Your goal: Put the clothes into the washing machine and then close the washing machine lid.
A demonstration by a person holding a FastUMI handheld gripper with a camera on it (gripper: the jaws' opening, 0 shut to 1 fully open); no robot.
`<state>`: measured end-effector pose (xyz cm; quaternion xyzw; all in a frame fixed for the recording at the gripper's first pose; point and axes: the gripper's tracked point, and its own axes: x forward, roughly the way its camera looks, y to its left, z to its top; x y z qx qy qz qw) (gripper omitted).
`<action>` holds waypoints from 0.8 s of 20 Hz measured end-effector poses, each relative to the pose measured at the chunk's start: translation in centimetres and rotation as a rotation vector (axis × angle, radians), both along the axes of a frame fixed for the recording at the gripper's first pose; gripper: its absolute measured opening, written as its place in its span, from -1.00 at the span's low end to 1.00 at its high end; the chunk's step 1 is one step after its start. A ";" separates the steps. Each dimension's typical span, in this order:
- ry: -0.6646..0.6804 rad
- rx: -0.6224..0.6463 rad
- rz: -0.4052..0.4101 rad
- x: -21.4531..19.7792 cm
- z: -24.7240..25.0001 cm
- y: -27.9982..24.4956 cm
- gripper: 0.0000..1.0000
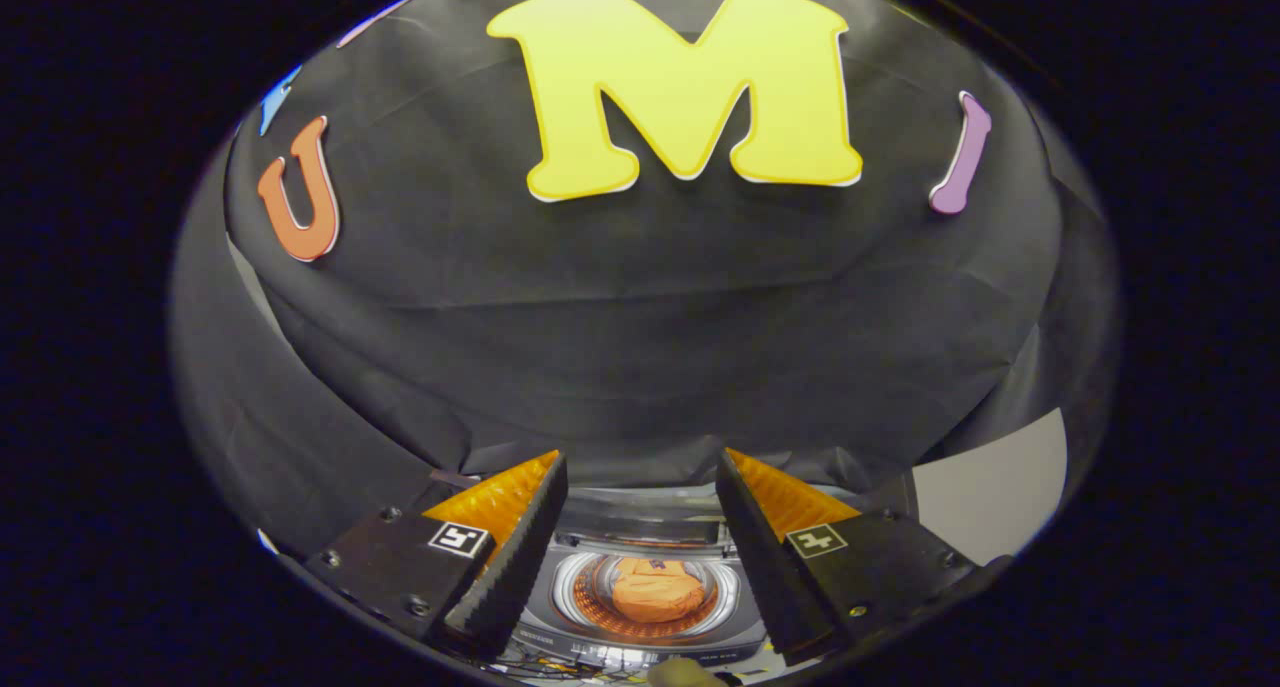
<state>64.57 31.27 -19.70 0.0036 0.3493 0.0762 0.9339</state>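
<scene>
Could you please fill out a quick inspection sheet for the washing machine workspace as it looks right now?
Surface: pale surface under the washing machine, only a sliver visible.
Job's things: washing machine seen from above, lid raised at the back; orange clothes lying inside the drum.
Clutter: a small pale object at the machine's front, too cut off to identify.
Grippers: gripper open, its fingers spread apart above the machine, holding nothing.
Cables: thin dark lines at the machine's front, possibly wires; cannot tell.
Surroundings: black cloth wall behind; a pale panel beside it.
</scene>
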 end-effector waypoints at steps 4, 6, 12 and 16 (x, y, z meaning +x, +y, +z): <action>0.035 -0.016 -0.004 2.0 -2.3 0.4 0.87; 0.043 -0.042 -0.017 2.9 -3.7 0.4 0.87; 0.102 -0.066 -0.059 3.7 -7.7 -0.2 0.87; 0.104 -0.044 -0.081 3.3 -8.9 -0.3 0.87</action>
